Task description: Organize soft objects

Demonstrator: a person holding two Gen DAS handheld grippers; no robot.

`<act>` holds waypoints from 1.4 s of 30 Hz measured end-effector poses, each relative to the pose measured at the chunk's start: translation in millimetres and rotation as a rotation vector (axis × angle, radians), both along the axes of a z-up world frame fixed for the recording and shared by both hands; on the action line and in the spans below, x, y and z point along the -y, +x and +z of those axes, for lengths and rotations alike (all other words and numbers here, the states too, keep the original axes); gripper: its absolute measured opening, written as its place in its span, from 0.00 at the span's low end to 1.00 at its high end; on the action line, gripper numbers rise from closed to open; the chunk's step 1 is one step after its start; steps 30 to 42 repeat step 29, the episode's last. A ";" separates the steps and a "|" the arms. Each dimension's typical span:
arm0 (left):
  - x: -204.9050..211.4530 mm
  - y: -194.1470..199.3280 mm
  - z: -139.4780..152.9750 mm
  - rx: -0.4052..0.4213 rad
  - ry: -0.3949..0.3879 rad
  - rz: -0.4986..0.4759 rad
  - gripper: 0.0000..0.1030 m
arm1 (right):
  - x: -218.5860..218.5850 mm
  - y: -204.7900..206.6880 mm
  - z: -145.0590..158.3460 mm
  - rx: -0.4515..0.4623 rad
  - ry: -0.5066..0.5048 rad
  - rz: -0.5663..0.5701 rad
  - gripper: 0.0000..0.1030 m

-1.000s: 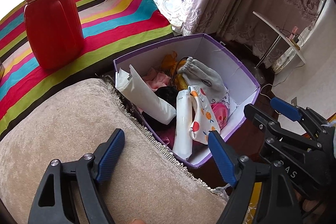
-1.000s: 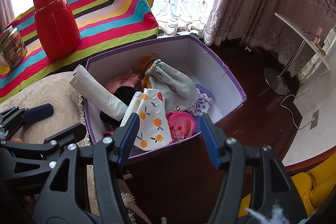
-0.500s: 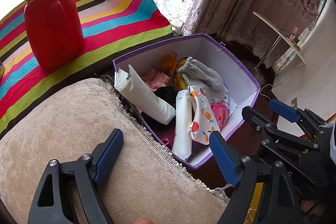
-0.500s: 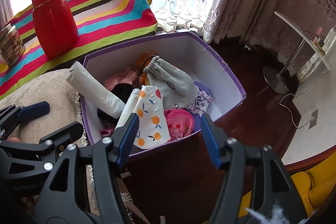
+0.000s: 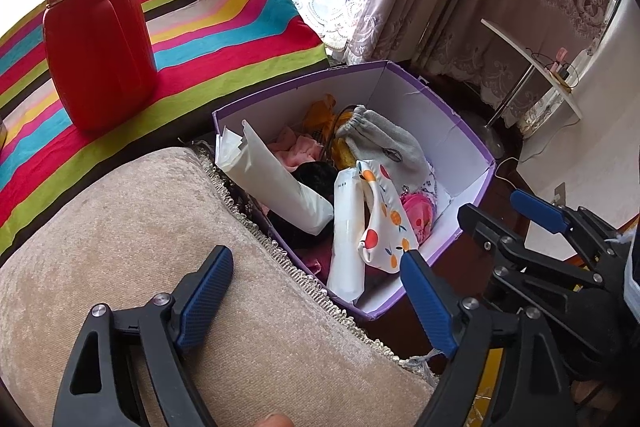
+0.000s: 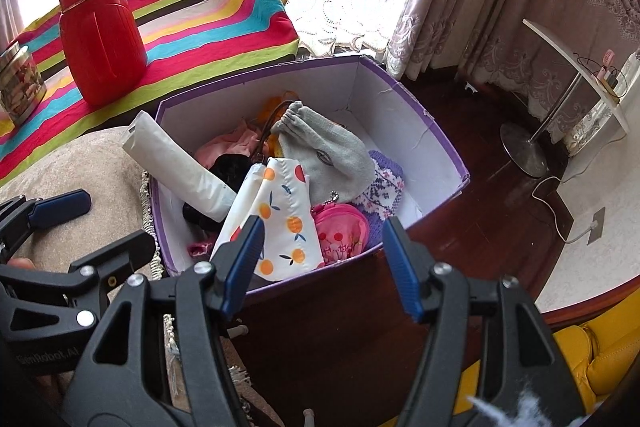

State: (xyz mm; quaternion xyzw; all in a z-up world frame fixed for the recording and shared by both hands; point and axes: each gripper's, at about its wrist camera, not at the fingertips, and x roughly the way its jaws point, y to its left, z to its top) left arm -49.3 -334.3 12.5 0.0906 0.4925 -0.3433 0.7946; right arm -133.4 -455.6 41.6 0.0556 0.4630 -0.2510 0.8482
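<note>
The soft things are lying heaped in the purple box (image 6: 424, 115): a grey pouch (image 6: 328, 151), a fruit-print cloth (image 6: 280, 211), a white roll (image 6: 180, 163) leaning over the rim. Both grippers are hovering short of it, the left gripper (image 5: 316, 291) and right gripper (image 6: 320, 259) with fingers apart, holding nothing. Reaching in is risking tangled cloth, or nudging the box off the desk edge. Room is opening rightward over dark wood; the cushion (image 5: 120, 247) is crowding the left.
</note>
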 end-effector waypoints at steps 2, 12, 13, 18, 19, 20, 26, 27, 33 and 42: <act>-0.9 0.6 -0.3 -0.004 -0.003 -0.001 0.84 | -0.3 0.4 -0.4 -0.001 0.001 0.000 0.63; -0.3 0.3 -1.0 -0.003 0.003 -0.008 0.85 | 0.2 0.4 -1.6 -0.003 0.004 -0.003 0.63; -0.3 0.5 -1.1 -0.004 0.002 -0.008 0.85 | 0.5 1.0 -1.6 -0.003 0.005 -0.003 0.63; 0.1 0.5 -1.2 -0.004 0.003 -0.008 0.85 | 0.3 1.3 -1.9 -0.005 0.006 -0.005 0.63; 0.0 0.4 -1.2 -0.004 0.002 -0.007 0.85 | 0.3 1.3 -1.9 -0.005 0.006 -0.006 0.63; 0.0 0.4 -1.1 -0.003 0.001 -0.007 0.85 | 0.4 1.2 -1.9 -0.005 0.007 -0.005 0.63; -1.7 1.4 -0.8 0.010 -0.034 0.008 0.85 | 0.6 2.1 -2.2 -0.009 0.004 -0.010 0.63; -1.3 1.3 -0.6 0.012 -0.031 0.005 0.85 | 0.9 2.3 -2.5 -0.011 0.005 -0.011 0.63; -1.4 1.6 -0.4 0.009 -0.032 0.002 0.85 | 0.3 2.1 -2.2 -0.012 0.005 -0.011 0.63; -1.4 1.6 -0.4 0.009 -0.032 0.002 0.85 | 0.3 2.1 -2.2 -0.012 0.005 -0.011 0.63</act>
